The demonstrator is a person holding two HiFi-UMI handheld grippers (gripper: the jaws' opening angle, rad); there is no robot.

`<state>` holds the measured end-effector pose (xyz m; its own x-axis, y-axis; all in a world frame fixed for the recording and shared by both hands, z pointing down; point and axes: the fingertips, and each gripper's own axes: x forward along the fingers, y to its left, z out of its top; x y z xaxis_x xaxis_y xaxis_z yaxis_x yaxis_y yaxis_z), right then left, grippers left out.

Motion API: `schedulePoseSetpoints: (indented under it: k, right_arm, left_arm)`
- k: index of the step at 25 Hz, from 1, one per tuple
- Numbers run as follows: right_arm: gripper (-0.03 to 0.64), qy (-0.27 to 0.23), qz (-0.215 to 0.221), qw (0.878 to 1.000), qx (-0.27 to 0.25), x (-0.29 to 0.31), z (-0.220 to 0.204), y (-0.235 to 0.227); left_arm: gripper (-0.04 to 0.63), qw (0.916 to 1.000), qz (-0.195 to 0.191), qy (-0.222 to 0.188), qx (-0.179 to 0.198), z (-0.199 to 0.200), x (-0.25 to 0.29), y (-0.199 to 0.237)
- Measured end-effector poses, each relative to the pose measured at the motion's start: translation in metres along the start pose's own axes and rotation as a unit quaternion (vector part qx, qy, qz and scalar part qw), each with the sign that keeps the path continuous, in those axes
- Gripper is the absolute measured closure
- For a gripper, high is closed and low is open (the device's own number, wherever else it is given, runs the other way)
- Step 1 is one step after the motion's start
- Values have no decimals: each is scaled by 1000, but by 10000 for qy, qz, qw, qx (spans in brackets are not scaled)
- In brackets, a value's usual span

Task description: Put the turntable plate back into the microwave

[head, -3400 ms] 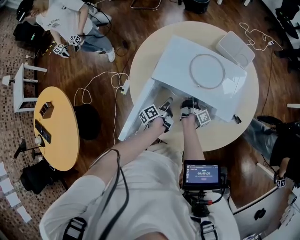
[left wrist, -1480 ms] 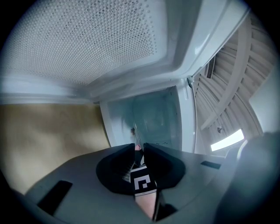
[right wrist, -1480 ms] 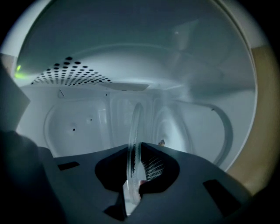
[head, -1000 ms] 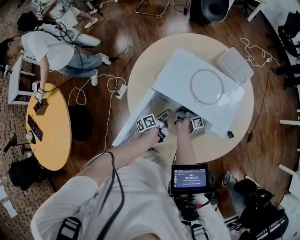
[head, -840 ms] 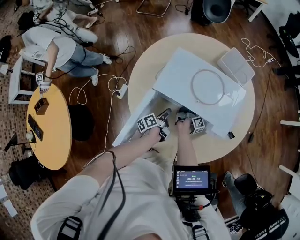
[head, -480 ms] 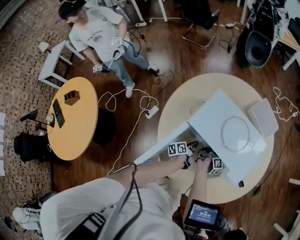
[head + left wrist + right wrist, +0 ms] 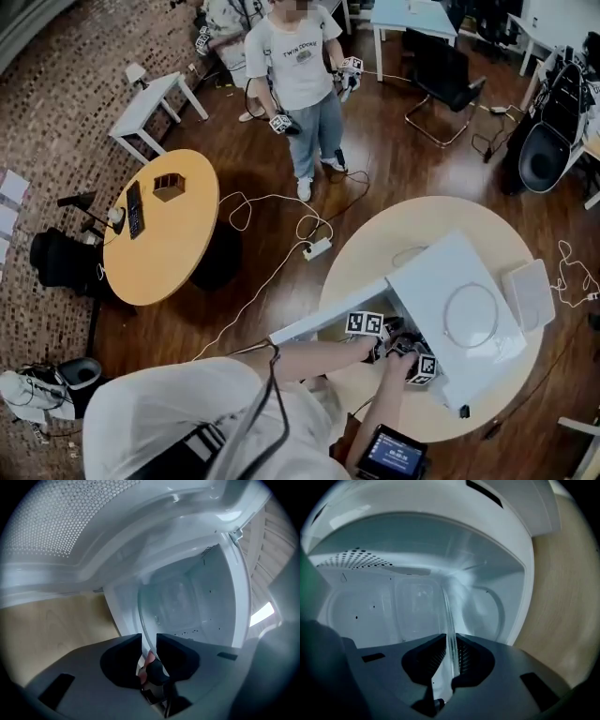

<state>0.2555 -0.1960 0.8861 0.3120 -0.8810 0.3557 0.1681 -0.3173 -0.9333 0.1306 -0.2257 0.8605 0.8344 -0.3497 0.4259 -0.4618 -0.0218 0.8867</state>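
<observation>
- Standing nearly on edge in the mouth of the microwave (image 7: 441,272), the turntable plate (image 7: 180,603) is clear glass, and the cavity's back wall shows through it.
- In the right gripper view the same plate (image 7: 448,616) rises as a thin glass line toward 12 o'clock, with its face spreading toward 9 o'clock.
- The left gripper (image 7: 149,641) has its jaws drawn narrow onto the plate's rim, and the glass edge runs up out of the slot between them.
- The right gripper (image 7: 451,649) is likewise clamped on the rim, its ribbed pads pressed to both sides of the glass.
- In the head view both marker cubes sit side by side at the cavity opening, the left at 9 o'clock of the right, and the plate itself is hidden under the microwave's top.
- The microwave door (image 7: 326,321) hangs open toward 9 o'clock of the oven; its perforated screen fills the 11 o'clock part of the left gripper view.
- A pale ring (image 7: 472,316) lies flat on the microwave's top.
- A white box (image 7: 530,293) sits just beside the microwave at its 3 o'clock, on the same cream round table (image 7: 375,234).
- An orange round table (image 7: 164,234) stands well apart at 9 o'clock.
- A standing person (image 7: 298,66) is at 12 o'clock, with a marker cube at each hand.
</observation>
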Motion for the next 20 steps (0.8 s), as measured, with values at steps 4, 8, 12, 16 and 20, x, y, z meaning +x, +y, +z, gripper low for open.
schedulePoseSetpoints:
  k: [4, 8, 12, 16, 20]
  right_arm:
    - [587, 229, 54, 9996, -152, -3, -7, 3]
    - [588, 405, 189, 9990, -28, -12, -2, -8]
    - [586, 531, 321, 9960, -636, 25, 4, -43]
    - [586, 560, 305, 9979, -142, 12, -13, -11]
    - [587, 514, 295, 9982, -7, -9, -9, 2]
  left_arm:
    - [502, 9998, -131, 97, 143, -1, 2, -2]
    - [494, 9997, -10, 136, 222, -1, 5, 8]
    - [495, 9993, 143, 210, 274, 16, 14, 33]
    - [495, 9992, 86, 252, 291, 19, 13, 20]
    - [495, 9990, -87, 433, 118, -3, 10, 5]
